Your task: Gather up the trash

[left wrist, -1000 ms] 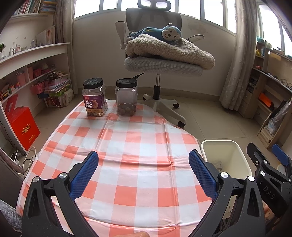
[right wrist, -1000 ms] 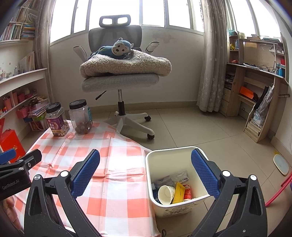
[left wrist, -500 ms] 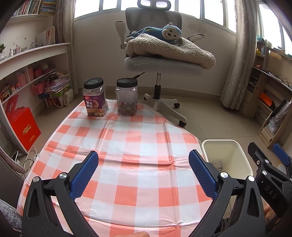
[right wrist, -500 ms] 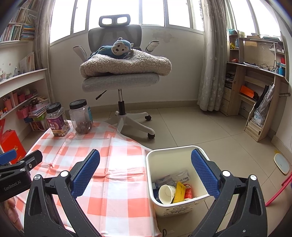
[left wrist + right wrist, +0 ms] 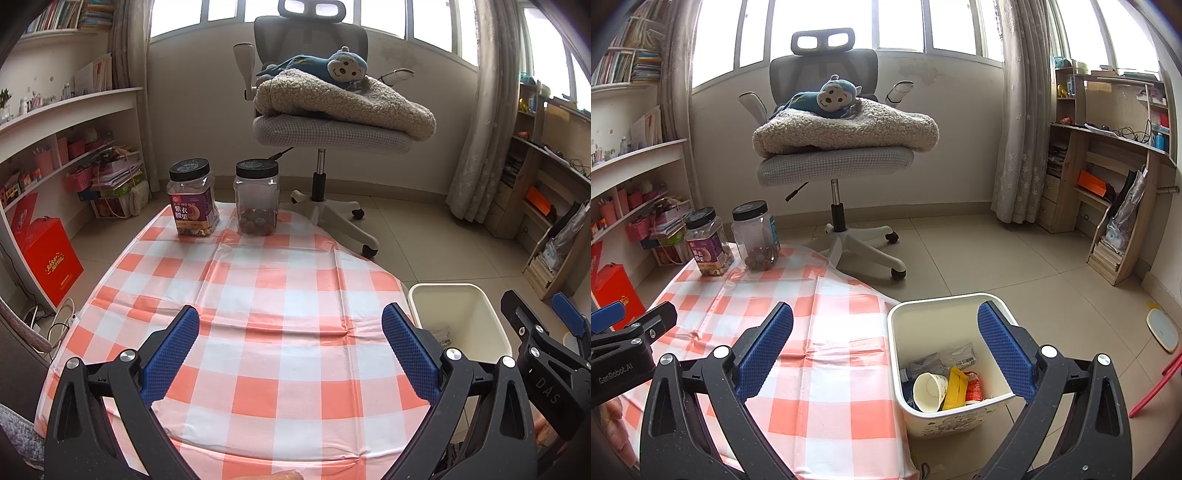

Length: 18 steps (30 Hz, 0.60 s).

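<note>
Change since a second ago: almost none; both grippers hold the same pose, left wrist view shifted a hair, bin and jars where they were.
Left gripper [image 5: 290,349]: fingers spread wide, nothing between them; hovers over the near part of the checked tablecloth [image 5: 258,295].
Right gripper [image 5: 886,349]: fingers likewise released and empty; left pad over the cloth edge, right pad over the bin's far-right rim.
Tablecloth: orange-and-white check, creased across the middle; no loose trash visible on it in either view.
Trash bin [image 5: 964,421]: cream plastic, on the floor just beside the table's right edge, open top, printed drawing low on its front wall.
Bin contents: white paper cup [image 5: 929,386] lying on its side, mouth toward the camera; yellow wrapper [image 5: 955,387] touching the cup; red packet [image 5: 973,386] just right of the wrapper; crumpled clear wrapper with a barcode [image 5: 945,360] behind them. From the left wrist view only a scrap of that wrapper shows.
Labelled jar [image 5: 192,201]: far end of the table, black lid, purple label, nuts in the lower part.
Clear jar [image 5: 257,203]: just right of the labelled jar, apart from it, black lid, round brown pieces at the bottom, mostly empty above.
Office chair [image 5: 321,129]: beyond the table, grey; folded fleece blanket [image 5: 343,101] on the seat, blue monkey plush [image 5: 332,68] on the blanket.
Red box [image 5: 48,254]: on the floor, left, by the shelves.
</note>
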### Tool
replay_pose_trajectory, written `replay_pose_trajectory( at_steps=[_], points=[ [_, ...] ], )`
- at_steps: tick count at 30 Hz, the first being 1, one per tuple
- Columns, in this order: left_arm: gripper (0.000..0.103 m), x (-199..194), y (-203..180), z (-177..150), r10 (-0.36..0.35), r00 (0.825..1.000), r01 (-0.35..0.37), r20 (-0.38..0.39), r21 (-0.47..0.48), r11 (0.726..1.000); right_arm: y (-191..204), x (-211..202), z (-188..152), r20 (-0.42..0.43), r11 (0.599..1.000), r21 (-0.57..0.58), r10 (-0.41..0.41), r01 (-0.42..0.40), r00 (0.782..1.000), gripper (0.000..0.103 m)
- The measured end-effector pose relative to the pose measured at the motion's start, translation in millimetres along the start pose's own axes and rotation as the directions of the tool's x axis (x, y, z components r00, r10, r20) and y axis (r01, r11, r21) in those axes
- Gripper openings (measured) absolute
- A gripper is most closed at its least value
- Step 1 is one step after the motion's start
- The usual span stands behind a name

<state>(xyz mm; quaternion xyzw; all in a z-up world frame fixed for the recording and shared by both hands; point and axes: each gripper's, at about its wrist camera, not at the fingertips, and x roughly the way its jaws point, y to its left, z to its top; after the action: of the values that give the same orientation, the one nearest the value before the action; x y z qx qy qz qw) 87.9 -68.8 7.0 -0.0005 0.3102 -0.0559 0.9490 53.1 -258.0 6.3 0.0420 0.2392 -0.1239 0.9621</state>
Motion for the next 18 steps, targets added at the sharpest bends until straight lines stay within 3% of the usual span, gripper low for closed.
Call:
replay_pose_trajectory(
  at_steps=[18],
  points=[
    [0.096,-0.4,-0.2,0.1,0.0,1.0,0.0,0.001,0.002,1.0,1.5,1.5,-3.0,-0.005,1.0,-0.002,0.005,-0.005,1.0,0.096]
  ],
)
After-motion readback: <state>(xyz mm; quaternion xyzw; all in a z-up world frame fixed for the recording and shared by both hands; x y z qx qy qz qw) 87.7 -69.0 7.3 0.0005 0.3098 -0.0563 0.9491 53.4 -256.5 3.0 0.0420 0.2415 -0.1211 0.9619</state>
